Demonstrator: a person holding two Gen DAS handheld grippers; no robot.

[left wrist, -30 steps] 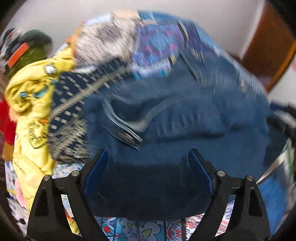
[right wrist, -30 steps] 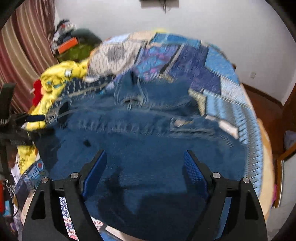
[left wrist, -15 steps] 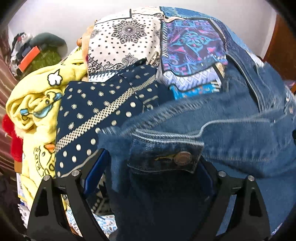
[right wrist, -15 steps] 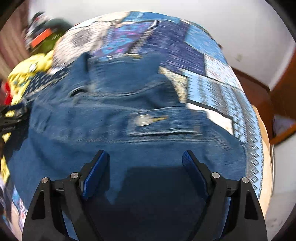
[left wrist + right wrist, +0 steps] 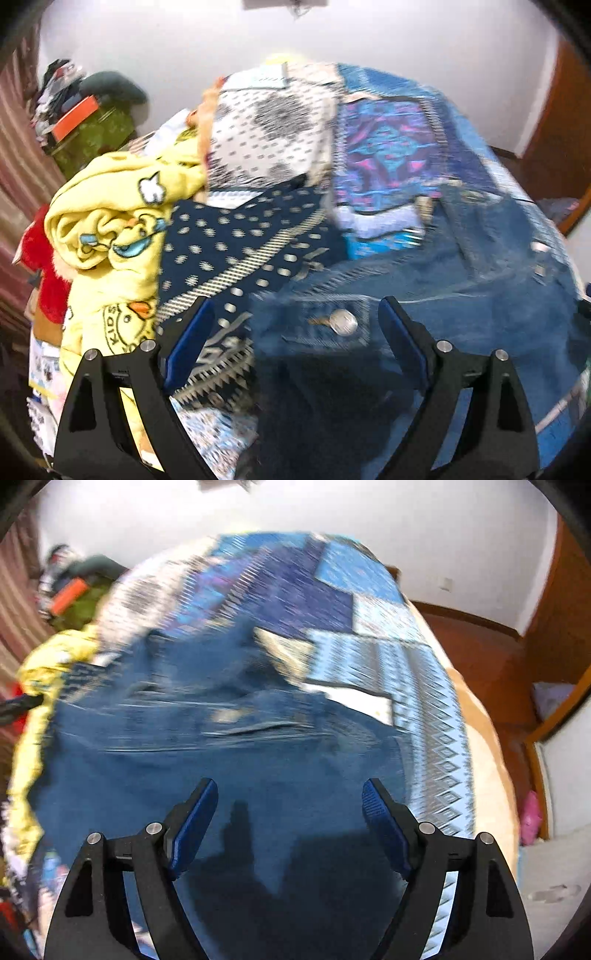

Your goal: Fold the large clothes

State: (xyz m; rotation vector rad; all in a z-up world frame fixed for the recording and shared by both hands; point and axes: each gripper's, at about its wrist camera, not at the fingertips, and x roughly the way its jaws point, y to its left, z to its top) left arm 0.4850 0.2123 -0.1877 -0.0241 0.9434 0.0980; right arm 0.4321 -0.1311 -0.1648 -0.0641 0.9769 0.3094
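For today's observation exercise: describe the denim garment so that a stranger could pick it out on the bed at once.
Start at the bed with the blue patchwork quilt. The denim garment lies spread across its near part, right of the heap holding a yellow cartoon-print piece and a navy dotted one. It alone is plain blue denim with pale stitching and a metal button.

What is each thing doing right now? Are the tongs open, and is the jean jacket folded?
Left tongs: open, holding nothing.
Right tongs: open, holding nothing.
Denim jacket: spread over the bed, rumpled, not neatly folded.
Jacket button: fastened or not, too blurred to tell.
Yellow garment: crumpled in a heap.
Navy dotted cloth: lying loose, partly under the denim.
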